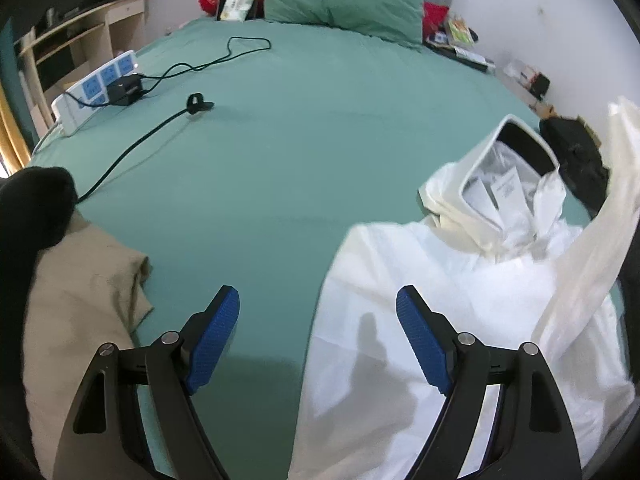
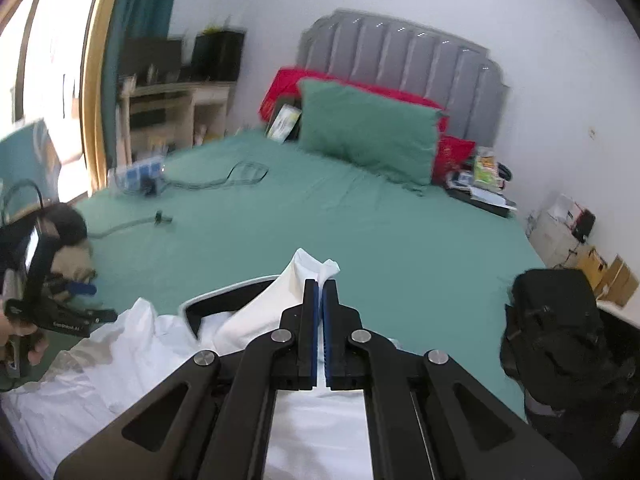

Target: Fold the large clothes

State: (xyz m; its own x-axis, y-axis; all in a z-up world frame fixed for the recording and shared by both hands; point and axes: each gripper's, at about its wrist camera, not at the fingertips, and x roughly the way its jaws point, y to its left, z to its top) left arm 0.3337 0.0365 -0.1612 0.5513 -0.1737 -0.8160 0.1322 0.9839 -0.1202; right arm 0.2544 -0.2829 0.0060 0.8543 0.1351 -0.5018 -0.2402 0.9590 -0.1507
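The white jacket (image 1: 440, 300) lies on the bed (image 1: 300, 160) at 4 o'clock; the right gripper (image 2: 320, 308) is clenched on its sleeve (image 2: 304, 276), lifting it for a fold, while the left gripper (image 1: 318, 344) hangs released and should probably pin the body

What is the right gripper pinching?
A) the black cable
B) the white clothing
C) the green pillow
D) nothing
B: in the right wrist view, the right gripper has its blue-padded fingers closed on a raised fold of the white clothing, lifted above the green bed.
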